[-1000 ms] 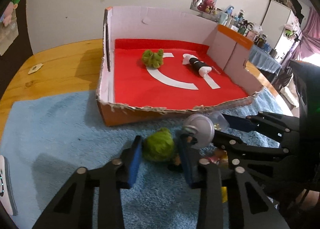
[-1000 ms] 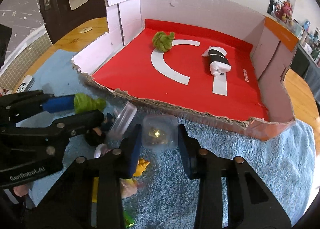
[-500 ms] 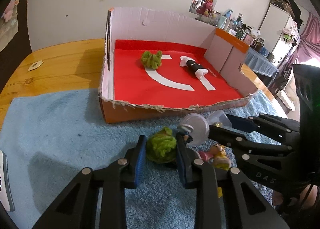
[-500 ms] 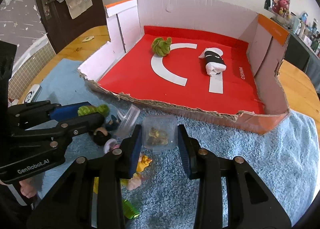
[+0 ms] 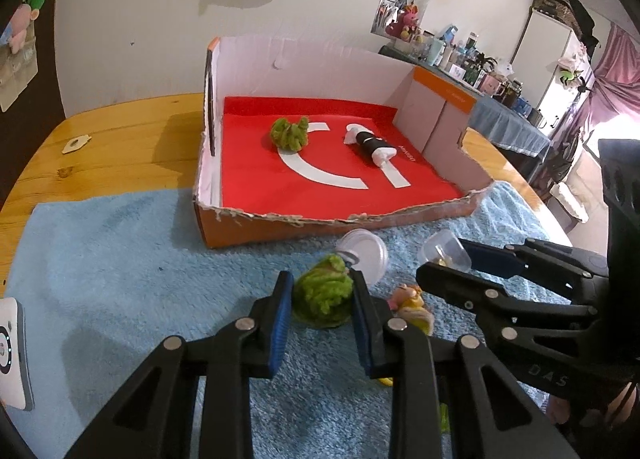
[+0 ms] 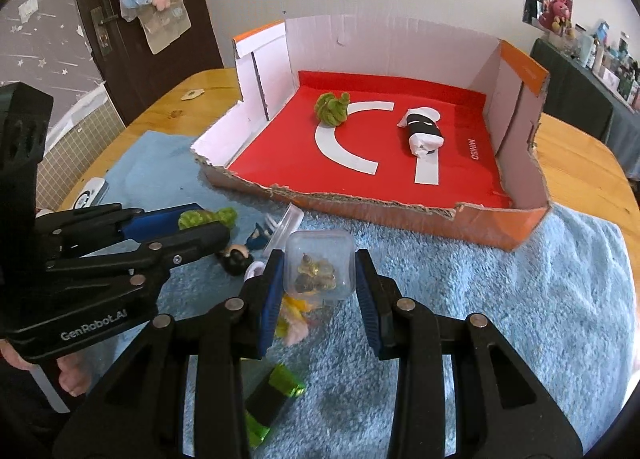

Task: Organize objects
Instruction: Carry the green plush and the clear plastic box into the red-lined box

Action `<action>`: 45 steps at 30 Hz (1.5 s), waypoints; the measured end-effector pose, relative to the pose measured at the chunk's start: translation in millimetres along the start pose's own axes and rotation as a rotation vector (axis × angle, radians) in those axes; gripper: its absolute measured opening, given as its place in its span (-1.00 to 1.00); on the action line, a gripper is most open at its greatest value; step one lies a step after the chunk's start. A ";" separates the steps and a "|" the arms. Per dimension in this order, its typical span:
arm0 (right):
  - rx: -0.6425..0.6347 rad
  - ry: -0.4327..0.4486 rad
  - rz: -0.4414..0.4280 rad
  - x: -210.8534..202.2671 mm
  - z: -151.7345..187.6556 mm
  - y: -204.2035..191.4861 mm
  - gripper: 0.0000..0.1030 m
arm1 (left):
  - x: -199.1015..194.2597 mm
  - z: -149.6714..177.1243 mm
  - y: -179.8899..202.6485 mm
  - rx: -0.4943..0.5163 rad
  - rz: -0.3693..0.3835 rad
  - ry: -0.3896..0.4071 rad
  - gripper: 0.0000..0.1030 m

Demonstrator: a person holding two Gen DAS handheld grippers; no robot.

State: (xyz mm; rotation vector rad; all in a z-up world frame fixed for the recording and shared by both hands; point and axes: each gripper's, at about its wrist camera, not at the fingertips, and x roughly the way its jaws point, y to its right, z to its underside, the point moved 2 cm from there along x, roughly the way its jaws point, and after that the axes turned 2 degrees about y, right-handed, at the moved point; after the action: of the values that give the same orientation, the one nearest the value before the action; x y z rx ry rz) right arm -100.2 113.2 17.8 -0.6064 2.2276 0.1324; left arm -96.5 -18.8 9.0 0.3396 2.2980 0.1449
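Left gripper point(image 5: 320, 295) first: on my feed its blue pads are clamped on either side of a fuzzy green toy point(image 5: 324, 293), which sits squeezed between them just above the blue towel point(image 5: 120, 259). My right gripper point(image 6: 320, 279) is closed around a small clear container point(image 6: 320, 265) with brownish-gold bits inside; both pads press on its walls, and it looks raised off the towel. From the left wrist view I can see that same container at the tip of the right gripper, off to the right, and a clear round lid point(image 5: 366, 253) lying tilted just behind the green toy. Between the two grippers a small pink and yellow figure point(image 5: 410, 301) lies on the towel. From the right wrist view I also make out a dark-headed little figure point(image 6: 236, 257) near the left gripper's tip and a green and black item point(image 6: 276, 399) low on the towel, under my right gripper's frame. Beyond all this stands the open cardboard box point(image 6: 516, 99) with its red floor and torn front edge, resting partly on the towel and partly on the wooden table point(image 5: 120, 131). Inside it are a second fuzzy green toy point(image 6: 332, 107) towards the back left and a black and white bundle point(image 6: 424, 131) to its right, well apart from each other. A white device point(image 5: 12, 351) lies at the towel's left edge.
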 end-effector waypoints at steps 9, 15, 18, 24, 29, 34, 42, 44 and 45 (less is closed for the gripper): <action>0.024 0.029 -0.012 -18.9 4.9 -1.0 -0.36 | -11.6 0.0 5.9 0.001 0.012 0.022 -0.43; 0.038 0.047 -0.024 -26.9 2.3 0.5 -0.36 | -17.4 -6.0 10.3 0.006 0.019 0.040 -0.43; 0.044 0.059 -0.030 -31.0 -1.7 2.5 -0.36 | -19.9 -12.0 11.7 0.008 0.021 0.052 -0.43; 0.048 0.085 -0.027 -37.2 -13.8 7.9 -0.36 | -20.2 -26.2 15.4 0.018 0.020 0.071 -0.43; 0.051 0.094 -0.026 -37.8 -25.1 13.3 -0.36 | -16.4 -38.7 17.5 0.023 0.003 0.079 -0.43; 0.056 0.098 -0.023 -34.3 -37.1 20.5 -0.36 | -8.1 -53.6 17.9 0.019 -0.008 0.080 -0.43; 0.088 0.081 -0.014 -22.4 -53.5 39.2 -0.36 | 9.7 -70.8 17.0 0.016 -0.016 0.065 -0.43; 0.098 0.073 -0.014 -18.0 -57.3 44.2 -0.36 | 14.9 -74.7 15.6 0.014 -0.023 0.058 -0.43; 0.102 0.069 -0.014 -15.9 -58.4 45.9 -0.36 | 17.4 -76.7 15.0 0.013 -0.027 0.056 -0.43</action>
State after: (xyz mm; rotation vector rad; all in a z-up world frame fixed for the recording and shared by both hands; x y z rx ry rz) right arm -152.6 142.9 64.0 -0.5786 2.2810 -0.0090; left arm -161.1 0.8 52.0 0.3140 2.3587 0.1274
